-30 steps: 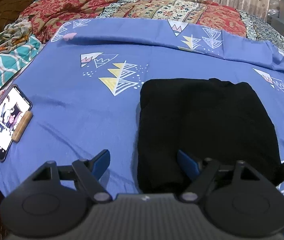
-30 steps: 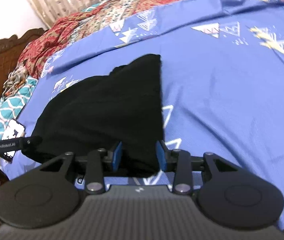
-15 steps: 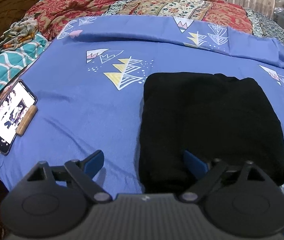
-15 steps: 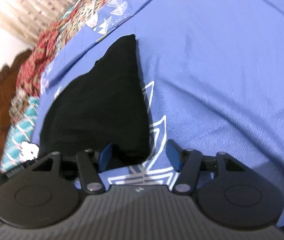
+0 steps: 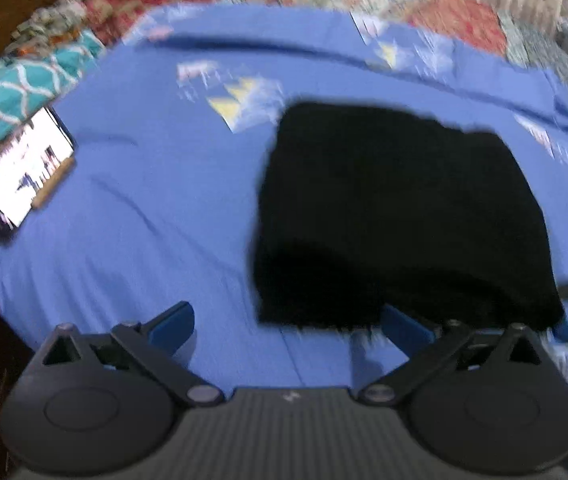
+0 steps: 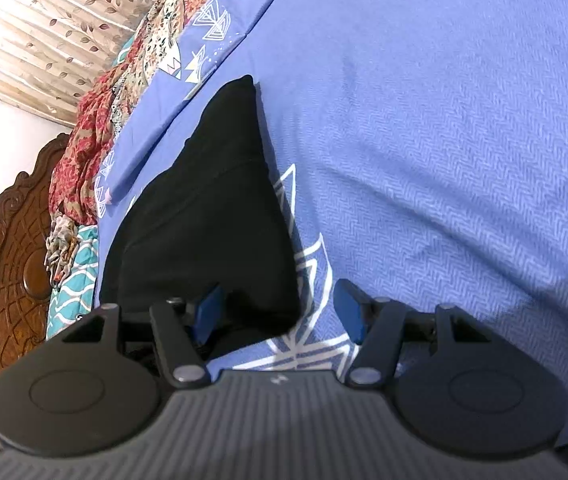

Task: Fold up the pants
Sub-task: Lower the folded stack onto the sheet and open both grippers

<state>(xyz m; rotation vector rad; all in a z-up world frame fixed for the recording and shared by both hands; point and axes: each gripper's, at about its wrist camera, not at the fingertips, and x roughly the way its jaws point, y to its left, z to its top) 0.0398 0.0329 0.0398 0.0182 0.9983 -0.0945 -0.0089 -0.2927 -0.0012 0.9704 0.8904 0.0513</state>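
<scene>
Left tool (image 5: pixel 287 326) spread, black pants (image 5: pixel 399 216) folded flat

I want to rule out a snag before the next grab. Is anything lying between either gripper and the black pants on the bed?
Nothing visible does. The folded black pants lie on bare blue sheet just ahead of the open left gripper, and their corner sits between the open right gripper fingers. The phone lies off to the side.

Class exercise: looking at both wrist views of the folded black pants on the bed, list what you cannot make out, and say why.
- Phone screen content: left wrist view, motion blur.
- Black pants folds and seams: left wrist view, blur and dark cloth.
- Pants' near corner: right wrist view, partly behind the right hand-held gripper.
- Headboard: right wrist view, cut off by the left edge.
</scene>
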